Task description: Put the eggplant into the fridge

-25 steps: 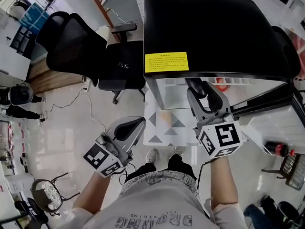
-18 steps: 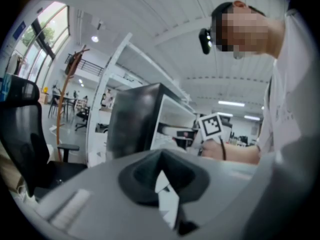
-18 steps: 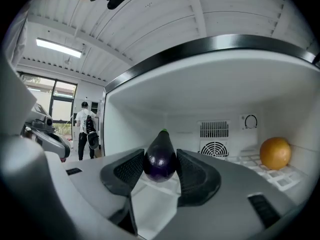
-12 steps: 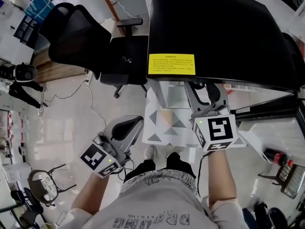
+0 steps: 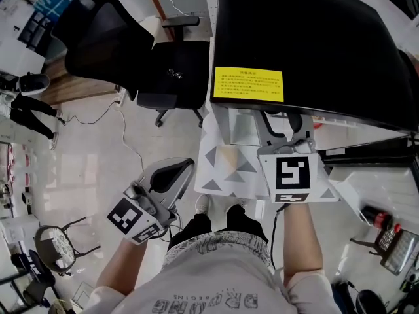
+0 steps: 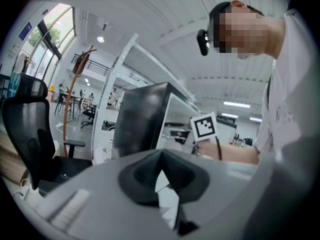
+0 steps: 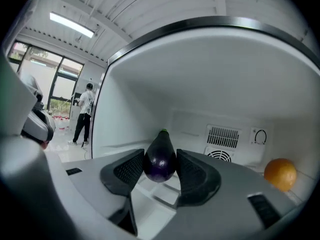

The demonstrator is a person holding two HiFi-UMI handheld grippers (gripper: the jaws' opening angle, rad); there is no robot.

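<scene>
A dark purple eggplant (image 7: 160, 158) with a green tip is clamped between the two black pads of my right gripper (image 7: 160, 171), which is shut on it. That gripper reaches into the open white fridge (image 7: 200, 84); in the head view the right gripper (image 5: 283, 126) points under the black fridge top (image 5: 308, 38), and the eggplant is hidden there. My left gripper (image 5: 171, 174) hangs low at the left over the floor, its black pads (image 6: 145, 176) pressed together with nothing in them.
An orange (image 7: 280, 173) lies at the right inside the fridge, near the back-wall vent (image 7: 223, 135). A black office chair (image 5: 124, 41) stands left of the fridge. A yellow label (image 5: 248, 84) sits on the fridge top. A person (image 7: 82, 114) stands far off.
My right gripper with the eggplant has gone further in under the fridge top. The left gripper has stayed low at the left.
</scene>
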